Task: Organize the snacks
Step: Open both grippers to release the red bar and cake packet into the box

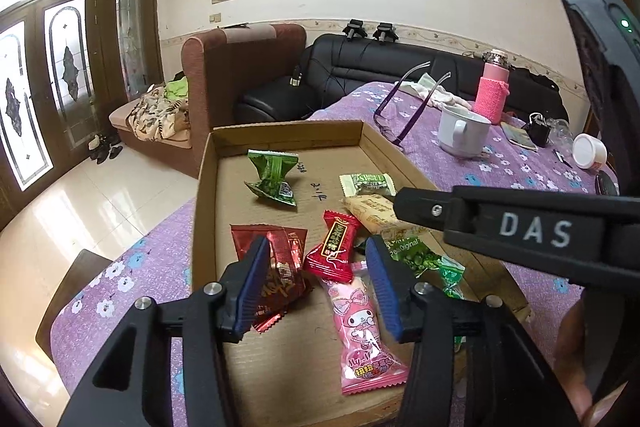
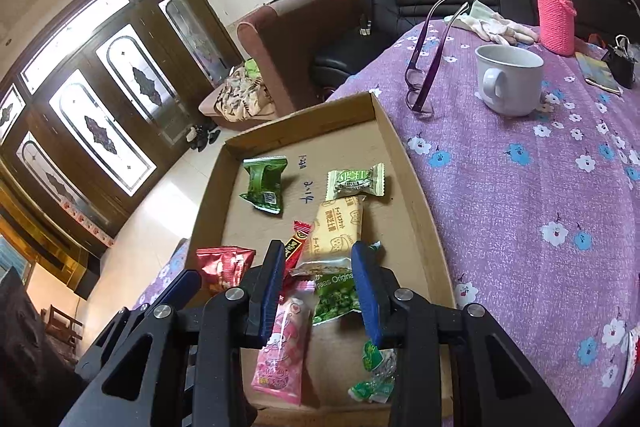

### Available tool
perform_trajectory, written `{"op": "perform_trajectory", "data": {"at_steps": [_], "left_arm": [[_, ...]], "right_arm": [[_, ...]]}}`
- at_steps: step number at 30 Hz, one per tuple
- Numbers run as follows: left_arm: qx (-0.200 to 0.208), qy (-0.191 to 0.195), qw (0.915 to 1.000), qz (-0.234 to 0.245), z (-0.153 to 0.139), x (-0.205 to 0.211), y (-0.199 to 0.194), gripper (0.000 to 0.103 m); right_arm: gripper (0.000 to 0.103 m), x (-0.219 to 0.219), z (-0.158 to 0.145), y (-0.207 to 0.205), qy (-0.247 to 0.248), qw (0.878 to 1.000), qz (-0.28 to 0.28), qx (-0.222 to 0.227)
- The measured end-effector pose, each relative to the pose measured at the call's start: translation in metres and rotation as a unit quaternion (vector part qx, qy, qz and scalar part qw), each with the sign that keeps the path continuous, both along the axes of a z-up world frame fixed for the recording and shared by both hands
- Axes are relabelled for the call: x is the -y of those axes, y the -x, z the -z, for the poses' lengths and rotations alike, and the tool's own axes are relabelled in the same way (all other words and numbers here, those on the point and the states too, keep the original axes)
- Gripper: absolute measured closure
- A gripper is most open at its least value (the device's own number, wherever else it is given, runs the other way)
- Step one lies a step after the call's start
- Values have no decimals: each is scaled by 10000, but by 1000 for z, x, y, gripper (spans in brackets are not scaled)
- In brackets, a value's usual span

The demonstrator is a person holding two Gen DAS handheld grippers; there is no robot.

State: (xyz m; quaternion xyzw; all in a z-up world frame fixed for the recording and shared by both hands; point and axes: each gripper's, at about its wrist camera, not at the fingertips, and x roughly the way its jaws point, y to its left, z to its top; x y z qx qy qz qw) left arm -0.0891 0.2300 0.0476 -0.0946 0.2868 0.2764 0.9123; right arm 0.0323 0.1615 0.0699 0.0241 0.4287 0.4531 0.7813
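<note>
A shallow cardboard tray point(image 1: 208, 163) sits on the purple flowered tablecloth point(image 2: 520, 187), left of the white mug point(image 2: 510, 79). Inside lie wrapped snacks: a pink cartoon packet point(image 1: 366, 339), a red candy point(image 1: 332, 247), a crumpled dark-red wrapper point(image 1: 280, 251), a green pea packet point(image 2: 334, 293). The left gripper point(image 1: 318, 275) stands apart, empty; the right gripper point(image 2: 320, 283) straddles the pea packet, contact unclear.

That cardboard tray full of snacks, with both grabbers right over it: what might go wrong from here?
1. The pink packet, the small red candy and the green pea bag overlap, so the left gripper could pinch two at once.
2. The right gripper works the same corner of the tray; the two might bump.
3. A wide swing could hit the white mug or the glasses.
</note>
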Motion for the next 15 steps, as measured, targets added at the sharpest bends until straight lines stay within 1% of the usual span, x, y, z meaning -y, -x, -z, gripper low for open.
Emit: {"op": "perform_trajectory", "data": {"at_steps": [2,5,15], "left_arm": [[34,-45,10000,-34,-1,1,2,47],[84,-113,9999,-64,-3,3,5,45],[157,-182,9996,-144,-5,4,7,43]], "right_arm": [[65,3,-1,2,-24,10000,3,-8],[65,6,-3,4,-69,10000,3,-24],[64,24,-8,6,-177,9998,79,-46]]}}
